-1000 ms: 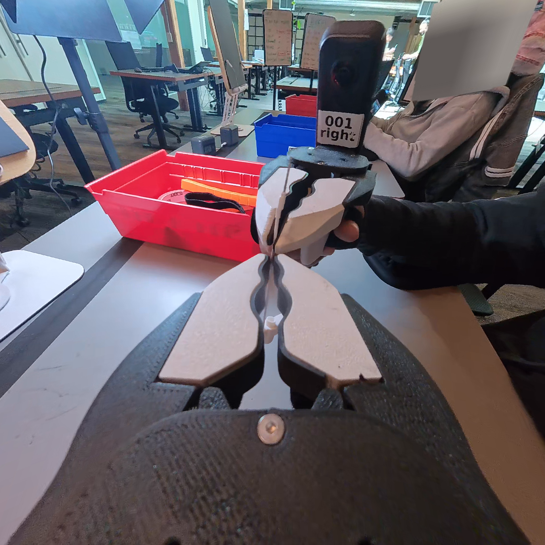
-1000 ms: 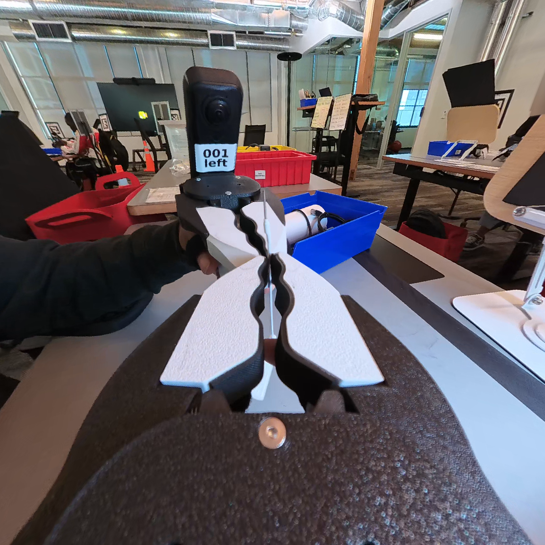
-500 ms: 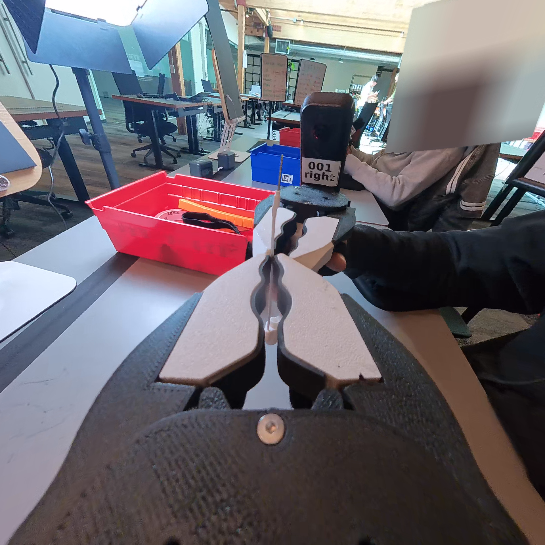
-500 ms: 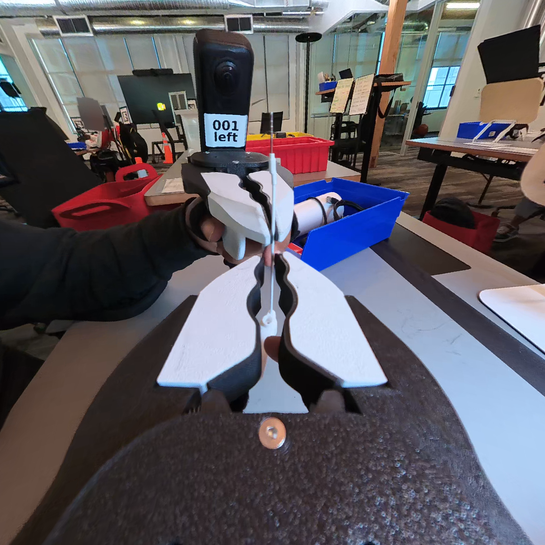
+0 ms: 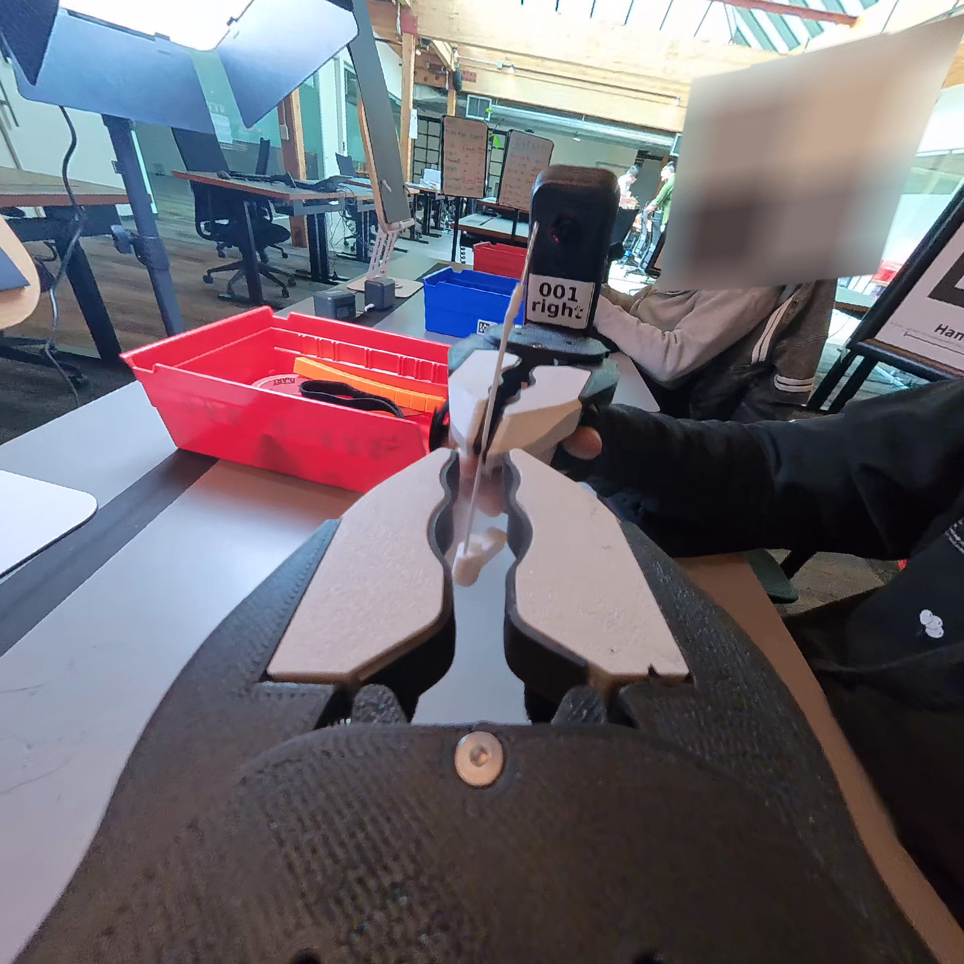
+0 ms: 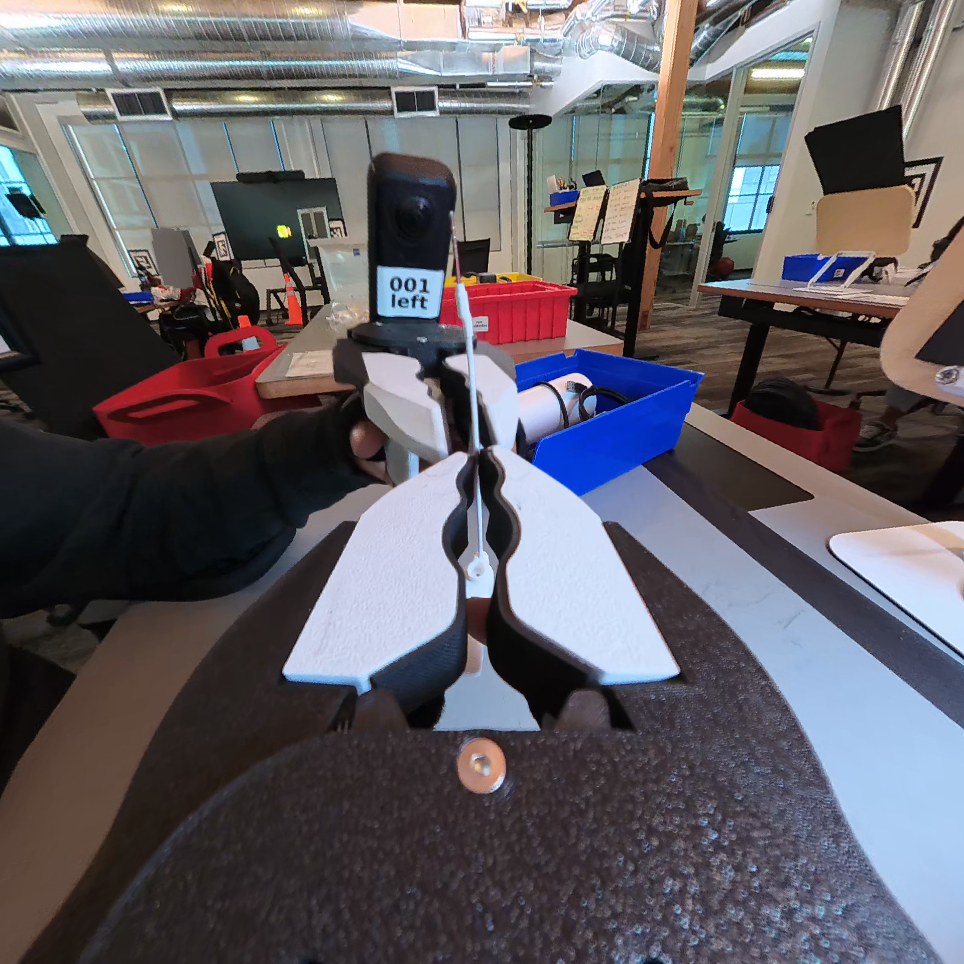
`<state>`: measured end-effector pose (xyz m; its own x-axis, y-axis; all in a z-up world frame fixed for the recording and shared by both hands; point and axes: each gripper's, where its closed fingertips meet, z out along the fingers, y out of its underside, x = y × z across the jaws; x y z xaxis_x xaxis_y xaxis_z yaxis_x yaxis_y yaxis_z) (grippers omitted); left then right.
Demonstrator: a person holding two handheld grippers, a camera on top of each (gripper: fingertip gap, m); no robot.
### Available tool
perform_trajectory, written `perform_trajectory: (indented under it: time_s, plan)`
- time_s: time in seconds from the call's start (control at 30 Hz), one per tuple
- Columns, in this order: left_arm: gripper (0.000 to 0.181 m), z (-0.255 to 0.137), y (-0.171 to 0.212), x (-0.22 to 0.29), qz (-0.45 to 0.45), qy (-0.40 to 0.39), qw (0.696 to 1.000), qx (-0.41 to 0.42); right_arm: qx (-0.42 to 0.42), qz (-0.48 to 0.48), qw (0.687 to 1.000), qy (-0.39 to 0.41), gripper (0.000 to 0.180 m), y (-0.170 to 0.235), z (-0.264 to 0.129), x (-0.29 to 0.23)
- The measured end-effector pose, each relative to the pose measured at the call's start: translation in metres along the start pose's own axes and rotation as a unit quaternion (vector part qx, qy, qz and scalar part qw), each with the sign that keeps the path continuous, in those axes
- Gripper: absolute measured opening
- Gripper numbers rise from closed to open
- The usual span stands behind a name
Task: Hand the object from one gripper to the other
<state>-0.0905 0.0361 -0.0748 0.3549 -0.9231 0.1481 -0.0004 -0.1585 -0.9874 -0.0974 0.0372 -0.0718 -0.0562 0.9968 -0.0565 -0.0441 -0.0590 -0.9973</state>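
A thin white stick with a small white head point(image 5: 468, 566) stands nearly upright between the two grippers, which face each other tip to tip above the grey table point(image 5: 208, 547). My left gripper point(image 5: 481, 459) has its jaws apart, and the stick passes through the gap without being pinched. In the right wrist view my right gripper point(image 6: 474, 455) is shut at its tips on the stick point(image 6: 472, 407), with the head point(image 6: 477, 568) hanging below between the fingers. The right gripper also shows in the left wrist view point(image 5: 477, 443), and the left gripper in the right wrist view point(image 6: 467, 433).
A red bin point(image 5: 292, 417) with an orange piece and a black band sits on the table left of the grippers. A blue bin point(image 6: 615, 443) holds a white roll and cable. A white stand base point(image 6: 897, 568) lies at the table edge. A seated person point(image 5: 704, 334) is beyond. The grippers are tip to tip, or close to it.
One second ago both grippers were shut on the stick. The left jaws have since opened, the right stays shut on it, and the stick now leans slightly.
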Motion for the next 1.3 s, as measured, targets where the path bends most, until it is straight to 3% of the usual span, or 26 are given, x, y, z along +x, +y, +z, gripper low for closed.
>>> perform_trajectory:
  time_s: [0.47,1.3]
  plan:
    - [0.002,0.008,0.005,0.007,0.025,0.006,1.000,-0.005,0.012,0.005,1.000,-0.011,0.002,-0.006,0.002,-0.008]
    - [0.001,-0.001,-0.012,0.009,0.029,0.012,0.999,0.025,0.055,0.036,0.998,-0.002,0.013,-0.024,-0.018,0.009]
